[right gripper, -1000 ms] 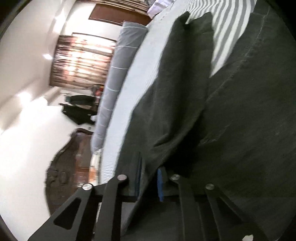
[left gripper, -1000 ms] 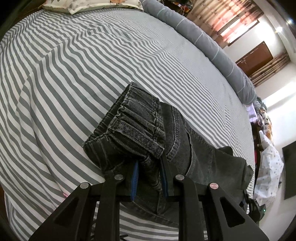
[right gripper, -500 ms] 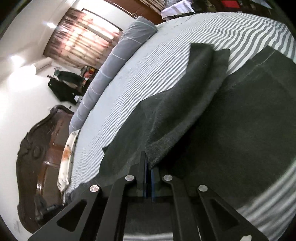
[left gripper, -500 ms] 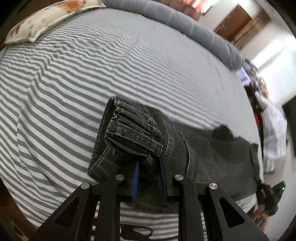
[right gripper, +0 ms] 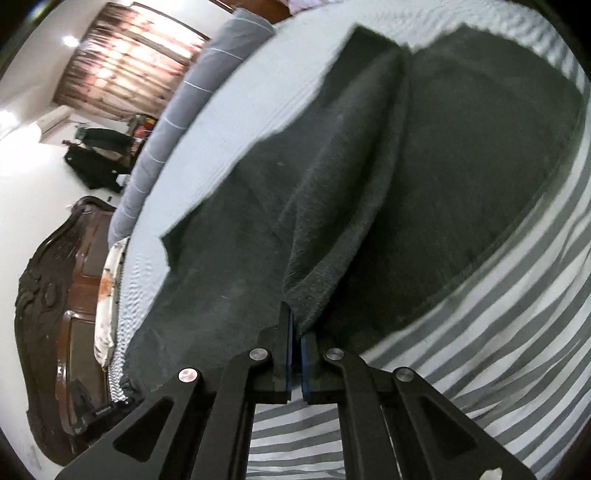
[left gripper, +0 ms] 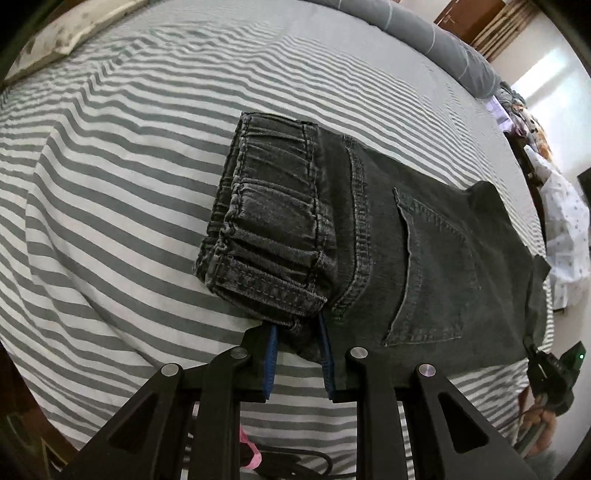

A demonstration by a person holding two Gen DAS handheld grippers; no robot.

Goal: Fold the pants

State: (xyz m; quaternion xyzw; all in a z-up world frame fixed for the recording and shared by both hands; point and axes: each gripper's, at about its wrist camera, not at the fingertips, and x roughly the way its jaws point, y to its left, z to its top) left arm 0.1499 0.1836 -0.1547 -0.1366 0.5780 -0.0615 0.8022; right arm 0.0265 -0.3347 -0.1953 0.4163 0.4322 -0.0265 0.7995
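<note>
Dark grey denim pants (left gripper: 388, 236) lie on a grey-and-white striped bed (left gripper: 129, 155), waistband (left gripper: 273, 225) toward the left, back pocket up. My left gripper (left gripper: 297, 334) is shut on the near corner of the waistband, its blue pads pinching the bunched hem. In the right wrist view the pants (right gripper: 461, 166) spread over the sheet, with a raised fold of fabric running up the middle. My right gripper (right gripper: 297, 328) is shut on the near end of that fold. The right gripper (left gripper: 550, 373) also shows at the pants' far right edge in the left wrist view.
A long grey bolster (left gripper: 424, 33) runs along the far edge of the bed, with a floral pillow (left gripper: 66, 33) at the head. A dark wooden headboard (right gripper: 55, 295) stands at the left in the right wrist view. Clothes pile (left gripper: 565, 221) beside the bed at right.
The left gripper has rolled and lowered the waistband, so the pants lie flatter and more spread out. The right gripper has drawn the leg fabric across the bed and its jaws have come closer together.
</note>
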